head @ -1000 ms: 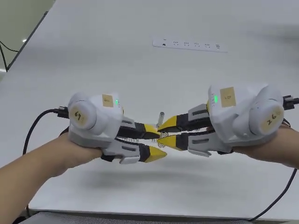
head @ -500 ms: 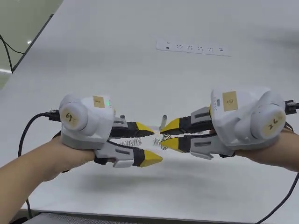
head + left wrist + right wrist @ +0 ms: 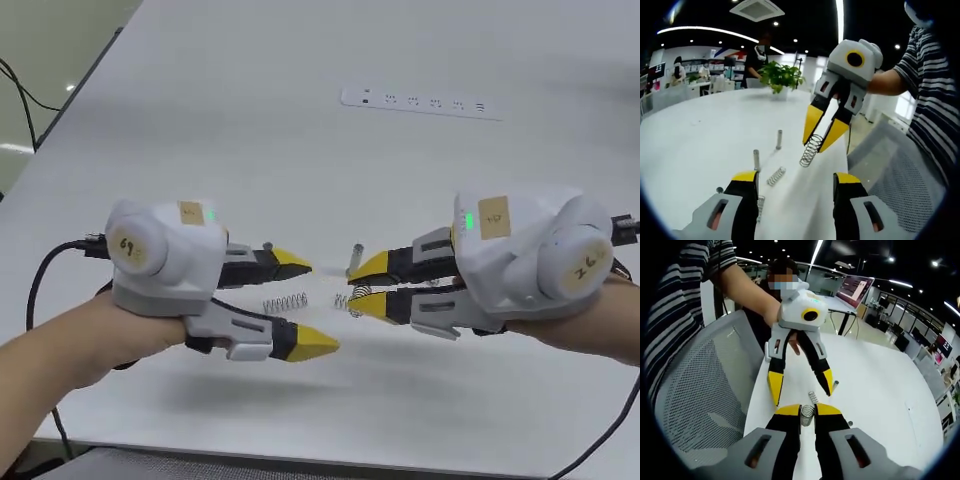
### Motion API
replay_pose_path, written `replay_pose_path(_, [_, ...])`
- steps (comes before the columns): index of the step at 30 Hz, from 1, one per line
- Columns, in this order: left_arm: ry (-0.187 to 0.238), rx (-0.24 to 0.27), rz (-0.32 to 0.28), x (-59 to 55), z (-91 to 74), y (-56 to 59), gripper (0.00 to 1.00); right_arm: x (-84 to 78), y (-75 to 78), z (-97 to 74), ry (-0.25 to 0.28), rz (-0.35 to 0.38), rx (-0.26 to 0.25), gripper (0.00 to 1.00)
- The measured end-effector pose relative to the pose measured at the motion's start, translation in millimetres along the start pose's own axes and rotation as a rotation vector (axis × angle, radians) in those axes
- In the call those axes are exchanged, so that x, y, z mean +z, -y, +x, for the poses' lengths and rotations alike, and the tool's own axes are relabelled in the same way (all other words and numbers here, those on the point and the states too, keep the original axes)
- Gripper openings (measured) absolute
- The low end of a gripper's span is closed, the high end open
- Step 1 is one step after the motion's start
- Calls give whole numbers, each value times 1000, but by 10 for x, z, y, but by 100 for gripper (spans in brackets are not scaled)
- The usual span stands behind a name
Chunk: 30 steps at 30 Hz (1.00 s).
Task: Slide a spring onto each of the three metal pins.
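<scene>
My right gripper point(image 3: 358, 289) is shut on one end of a small steel spring point(image 3: 347, 298), which it holds a little above the white table. The left gripper view shows this spring point(image 3: 810, 150) hanging from those yellow tips point(image 3: 823, 131). My left gripper point(image 3: 307, 303) is open and empty, facing the right one across a gap. Another spring point(image 3: 285, 302) lies on the table between them. One short metal pin point(image 3: 355, 259) stands upright just behind the held spring. Two pins point(image 3: 779, 139) point(image 3: 756, 160) stand upright in the left gripper view, with a loose spring point(image 3: 775, 176) lying beside them.
A white power strip point(image 3: 420, 101) lies at the far side of the table point(image 3: 250, 130). A grey mesh chair point(image 3: 705, 390) sits at the table's near edge. People and a potted plant point(image 3: 781, 77) are beyond the far end.
My left gripper has pulled back to the left, away from the right gripper's tips, and its jaws stand wider. The right gripper stays put, still gripping the spring.
</scene>
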State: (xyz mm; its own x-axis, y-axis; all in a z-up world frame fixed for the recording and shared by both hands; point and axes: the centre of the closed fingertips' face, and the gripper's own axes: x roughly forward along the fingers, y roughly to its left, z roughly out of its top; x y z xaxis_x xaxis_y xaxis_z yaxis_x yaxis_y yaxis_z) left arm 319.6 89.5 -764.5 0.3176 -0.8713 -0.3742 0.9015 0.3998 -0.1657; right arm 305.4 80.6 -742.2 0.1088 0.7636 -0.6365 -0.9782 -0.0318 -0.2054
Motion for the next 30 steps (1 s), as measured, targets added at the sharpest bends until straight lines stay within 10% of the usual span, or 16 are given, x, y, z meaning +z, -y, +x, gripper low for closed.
replay_pose_path(30, [96, 178, -33, -38, -554, -383, 98, -122, 78, -22, -16, 27, -24, 6])
